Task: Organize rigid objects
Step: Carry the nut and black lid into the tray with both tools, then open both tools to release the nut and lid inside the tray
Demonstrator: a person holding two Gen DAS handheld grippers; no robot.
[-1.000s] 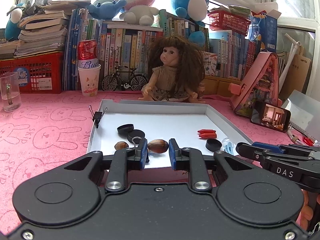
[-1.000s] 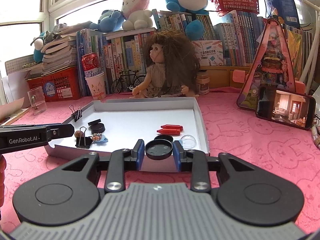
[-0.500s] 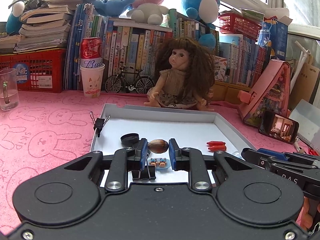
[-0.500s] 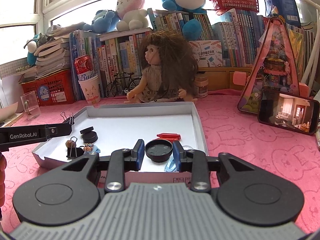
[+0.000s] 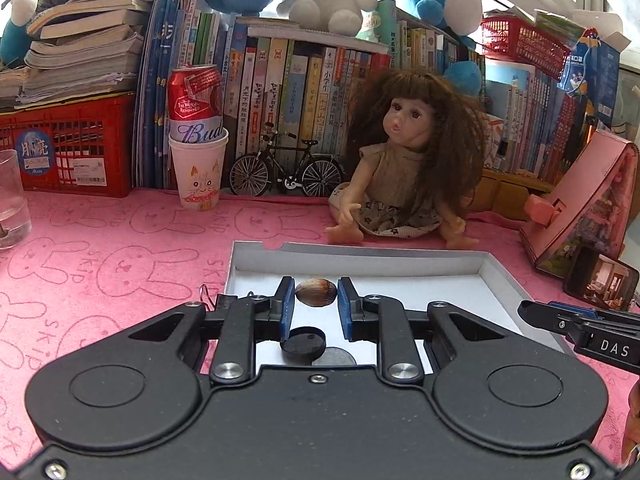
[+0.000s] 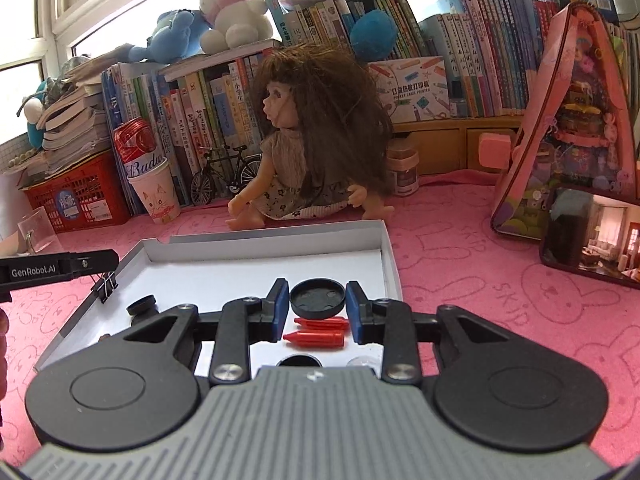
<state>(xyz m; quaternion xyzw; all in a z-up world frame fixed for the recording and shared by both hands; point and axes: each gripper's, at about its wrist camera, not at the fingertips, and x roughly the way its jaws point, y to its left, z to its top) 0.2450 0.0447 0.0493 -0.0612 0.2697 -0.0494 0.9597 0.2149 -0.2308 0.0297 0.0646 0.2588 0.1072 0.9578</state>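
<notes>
The left gripper (image 5: 316, 298) fingers are clamped on a nut (image 5: 316, 292), held above the white tray (image 5: 400, 258) on the desk. The right gripper (image 6: 317, 300) fingers grip a black round lid (image 6: 317, 298) by its rim, over the red crayons (image 6: 316, 338). Both items appear light and rigid; the nut's smooth, curved shell may slip, so gripping across its widest part is advisable.

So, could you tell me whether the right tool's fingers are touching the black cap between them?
Touching: the right wrist view shows the black cap pinched between both blue fingers, lifted above the red crayons.
</notes>
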